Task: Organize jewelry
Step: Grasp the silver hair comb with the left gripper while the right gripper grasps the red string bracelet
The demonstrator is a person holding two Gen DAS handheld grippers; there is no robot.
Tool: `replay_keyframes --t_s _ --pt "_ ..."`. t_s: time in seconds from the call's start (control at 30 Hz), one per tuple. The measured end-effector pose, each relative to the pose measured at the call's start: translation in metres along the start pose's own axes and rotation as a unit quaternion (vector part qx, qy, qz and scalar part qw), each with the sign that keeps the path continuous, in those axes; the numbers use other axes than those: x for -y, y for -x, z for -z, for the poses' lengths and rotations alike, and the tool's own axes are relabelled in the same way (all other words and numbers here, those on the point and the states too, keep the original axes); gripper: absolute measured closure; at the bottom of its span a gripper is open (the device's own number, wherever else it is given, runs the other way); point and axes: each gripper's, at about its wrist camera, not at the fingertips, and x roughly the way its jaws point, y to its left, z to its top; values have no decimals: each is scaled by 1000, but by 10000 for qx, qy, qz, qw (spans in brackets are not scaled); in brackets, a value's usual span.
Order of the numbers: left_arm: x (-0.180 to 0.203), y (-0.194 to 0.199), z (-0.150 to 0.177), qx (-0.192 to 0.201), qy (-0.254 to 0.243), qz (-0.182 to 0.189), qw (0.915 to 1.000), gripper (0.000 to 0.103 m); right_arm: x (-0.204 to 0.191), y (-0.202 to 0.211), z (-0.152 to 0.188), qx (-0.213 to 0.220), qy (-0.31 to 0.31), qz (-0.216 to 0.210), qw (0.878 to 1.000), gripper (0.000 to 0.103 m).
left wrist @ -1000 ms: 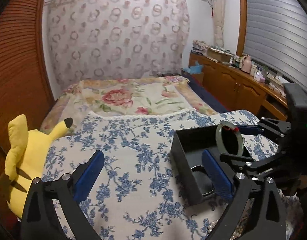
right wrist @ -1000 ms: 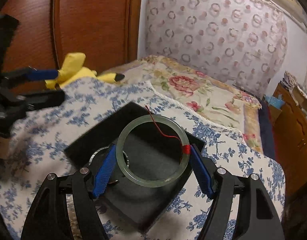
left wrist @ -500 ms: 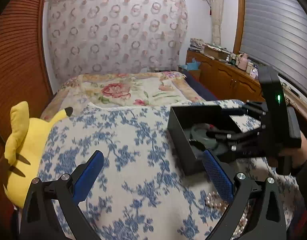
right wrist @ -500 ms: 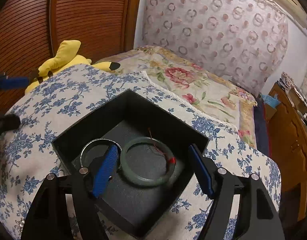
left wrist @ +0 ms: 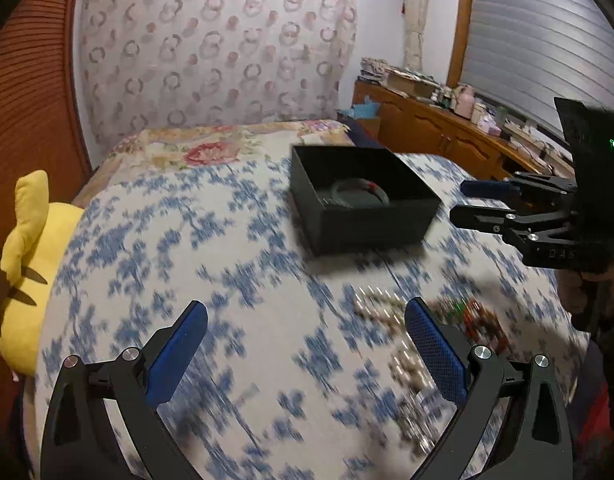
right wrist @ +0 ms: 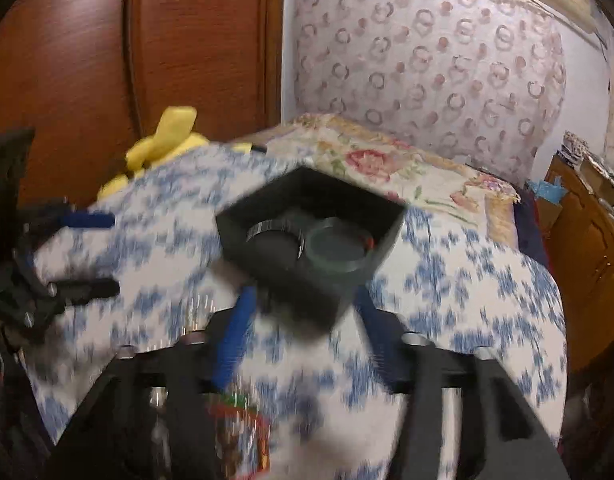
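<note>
A black open box sits on the blue-flowered bedspread. Inside it lie a green bangle with a red thread and a silver bangle. My right gripper hovers just in front of the box, its jaws closing with nothing between them; the left wrist view shows it at the right. My left gripper is open and empty above the bedspread. Loose pearl strands and a red-green bead bracelet lie beside its right finger.
A yellow plush toy leans at the bed's left edge by a wooden wardrobe. A wooden cabinet with clutter on top runs along the right wall. A person's hand holds the right gripper.
The right gripper let the green bangle go into the box and drew back from it. The left gripper pulled back, bringing the loose beads into view.
</note>
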Motion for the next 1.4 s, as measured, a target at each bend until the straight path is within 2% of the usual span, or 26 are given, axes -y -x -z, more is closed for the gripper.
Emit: replay_keyframes --t_s 0.27,0.47,0.77,0.87,0.93,1.03,1.27,1.37,1.4 --pt "25 9 33 -311 -135 235 9991 8 -8 28 49 -85 -267 -151 9995 53" --pt "43 10 51 -565 -311 388 9972 8 -11 34 69 -153 -406 -240 9988 53" --pt "61 6 63 -842 -576 421 9939 8 -11 28 90 -298 -508 -310 9978 53" --pt "65 5 60 -841 -674 463 9931 14 -5 28 93 -243 -682 -383 9966 53" --pt "68 3 59 -868 -763 405 9925 23 -1 29 93 -200 -776 -380 9961 53" --pt "70 -2 58 -934 -825 384 9915 30 1 29 94 -166 -818 -416 9956 53" --pt "77 -7 55 -910 -878 415 9911 31 -3 30 95 -129 -745 -363 9965 53" --pt "80 -9 53 -865 -874 489 9912 34 -3 30 95 -131 -746 -365 9965 53" --pt "81 -9 53 -858 -879 508 9911 39 -3 30 95 -126 -741 -361 9965 53"
